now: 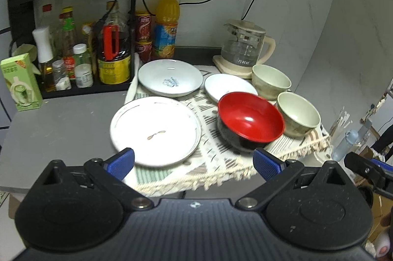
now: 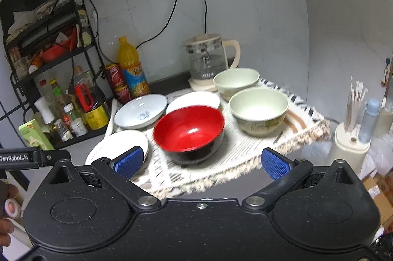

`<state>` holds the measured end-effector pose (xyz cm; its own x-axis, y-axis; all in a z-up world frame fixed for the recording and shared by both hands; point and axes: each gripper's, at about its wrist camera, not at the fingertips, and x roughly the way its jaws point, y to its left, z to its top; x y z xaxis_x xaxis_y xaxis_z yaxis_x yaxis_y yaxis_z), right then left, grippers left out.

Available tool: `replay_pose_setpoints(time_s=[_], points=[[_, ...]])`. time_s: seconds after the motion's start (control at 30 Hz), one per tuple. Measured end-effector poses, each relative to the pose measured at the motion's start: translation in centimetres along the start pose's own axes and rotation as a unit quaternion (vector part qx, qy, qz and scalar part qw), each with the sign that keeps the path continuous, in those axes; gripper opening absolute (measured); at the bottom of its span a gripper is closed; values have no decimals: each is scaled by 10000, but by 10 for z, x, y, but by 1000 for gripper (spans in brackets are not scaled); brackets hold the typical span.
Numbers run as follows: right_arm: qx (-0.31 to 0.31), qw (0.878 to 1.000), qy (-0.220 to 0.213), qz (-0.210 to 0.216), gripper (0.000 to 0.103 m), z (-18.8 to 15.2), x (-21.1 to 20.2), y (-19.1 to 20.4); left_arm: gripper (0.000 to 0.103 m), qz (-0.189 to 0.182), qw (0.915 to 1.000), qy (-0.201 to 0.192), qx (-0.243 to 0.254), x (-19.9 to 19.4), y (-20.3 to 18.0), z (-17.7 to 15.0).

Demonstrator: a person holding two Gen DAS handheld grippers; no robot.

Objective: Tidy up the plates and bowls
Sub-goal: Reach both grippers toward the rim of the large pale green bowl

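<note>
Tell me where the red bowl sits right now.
The red bowl sits near the front of the fringed mat, between the large white plate and a pale green bowl.

Six pieces of crockery sit upright and empty on a fringed, patterned cloth mat (image 1: 206, 162). Nearest the front edge on the left lies a large flat white plate with a small brown leaf motif (image 1: 155, 130). Behind it rests a pale grey-white shallow dish bearing a blue mark at its centre (image 1: 170, 77). To the right of that dish is a small plain white shallow plate (image 1: 227, 86), its near edge hidden behind a glossy bowl, red inside and black outside (image 1: 250, 121); contact between the two cannot be confirmed. Right of the red bowl stands a cream bowl with a faint printed pattern (image 1: 298, 113). A second matching cream bowl (image 1: 270, 81) stands just behind it.
</note>
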<state>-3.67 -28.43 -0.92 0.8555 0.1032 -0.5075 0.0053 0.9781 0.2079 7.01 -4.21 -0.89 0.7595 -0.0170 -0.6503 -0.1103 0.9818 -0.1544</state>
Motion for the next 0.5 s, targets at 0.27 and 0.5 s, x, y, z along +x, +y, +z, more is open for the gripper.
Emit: replay_pose_setpoints(time_s=[0.27, 0.5], points=[[101, 9997, 81, -187, 103, 19, 38, -21, 102, -41, 9999, 11, 110, 38, -22, 25], [149, 9990, 291, -305, 103, 35, 74, -38, 102, -155, 9996, 103, 190, 76, -36, 47]])
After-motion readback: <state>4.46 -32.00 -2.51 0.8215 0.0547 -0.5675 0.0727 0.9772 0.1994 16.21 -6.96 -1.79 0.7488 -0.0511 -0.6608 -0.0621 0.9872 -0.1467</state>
